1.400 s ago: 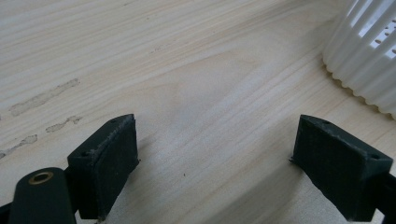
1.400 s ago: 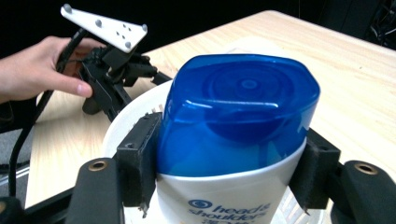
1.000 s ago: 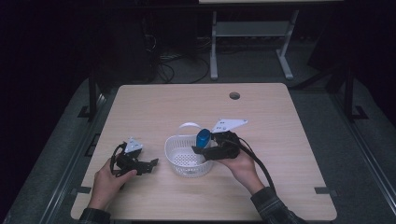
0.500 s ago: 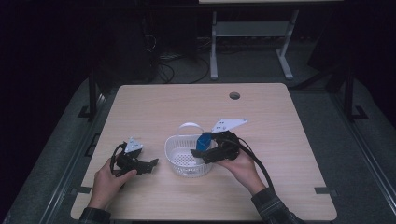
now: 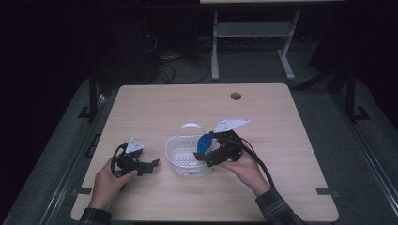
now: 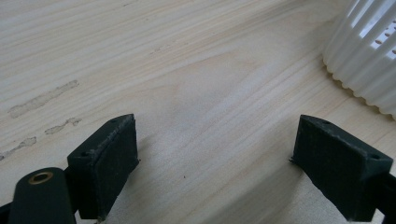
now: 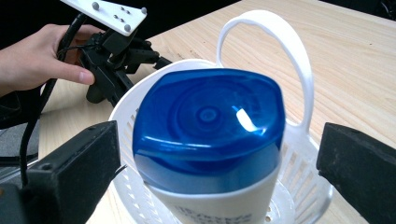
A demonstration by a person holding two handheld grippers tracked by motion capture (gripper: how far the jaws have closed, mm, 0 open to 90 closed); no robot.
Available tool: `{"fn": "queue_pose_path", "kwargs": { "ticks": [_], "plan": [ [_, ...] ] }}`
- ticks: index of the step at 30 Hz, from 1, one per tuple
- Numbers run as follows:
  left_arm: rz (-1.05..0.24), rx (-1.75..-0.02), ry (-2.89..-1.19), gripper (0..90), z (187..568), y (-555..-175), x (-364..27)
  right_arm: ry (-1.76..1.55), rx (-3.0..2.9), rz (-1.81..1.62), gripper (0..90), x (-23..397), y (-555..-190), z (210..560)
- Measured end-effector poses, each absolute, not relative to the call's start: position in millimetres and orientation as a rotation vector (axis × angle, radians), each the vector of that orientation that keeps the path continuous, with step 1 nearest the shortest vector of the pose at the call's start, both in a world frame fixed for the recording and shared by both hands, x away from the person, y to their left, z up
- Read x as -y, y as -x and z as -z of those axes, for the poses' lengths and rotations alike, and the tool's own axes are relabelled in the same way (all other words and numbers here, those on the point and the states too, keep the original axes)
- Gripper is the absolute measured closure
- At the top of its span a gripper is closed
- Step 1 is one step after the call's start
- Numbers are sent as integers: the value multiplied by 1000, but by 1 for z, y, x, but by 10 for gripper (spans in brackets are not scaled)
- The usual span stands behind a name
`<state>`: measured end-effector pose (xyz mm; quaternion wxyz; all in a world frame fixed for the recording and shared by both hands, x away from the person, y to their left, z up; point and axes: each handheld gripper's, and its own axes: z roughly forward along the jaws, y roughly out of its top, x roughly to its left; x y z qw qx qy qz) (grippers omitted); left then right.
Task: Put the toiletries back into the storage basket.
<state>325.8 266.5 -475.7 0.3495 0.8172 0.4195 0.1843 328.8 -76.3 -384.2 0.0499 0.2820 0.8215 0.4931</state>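
While the right gripper (image 5: 206,151) has just been spreading its jaws, a blue-capped white bottle (image 7: 208,140) stands between them, unpinched, inside the white handled basket (image 5: 180,161) near the table's (image 5: 291,140) front edge. Left gripper (image 5: 152,165) rests spread, empty, beside the basket.

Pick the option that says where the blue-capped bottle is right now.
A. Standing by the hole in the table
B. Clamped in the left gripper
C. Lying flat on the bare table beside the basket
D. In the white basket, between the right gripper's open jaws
D: the right gripper view shows the bottle in the white basket, with the right gripper jaws wide apart on either side, gaps showing.
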Motion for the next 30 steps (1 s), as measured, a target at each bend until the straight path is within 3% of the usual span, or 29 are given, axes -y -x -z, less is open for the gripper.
{"fn": "queue_pose_path", "kwargs": {
  "ticks": [18, 30],
  "plan": [
    [-478, -1086, -2117, 130, 476, -326, -267, -903, -2457, -1499, 0, 109, -320, 377],
    [-481, -1088, -2111, 130, 476, -326, -266, -990, -2435, -1441, 0, 142, -313, 393]
  ]
}}
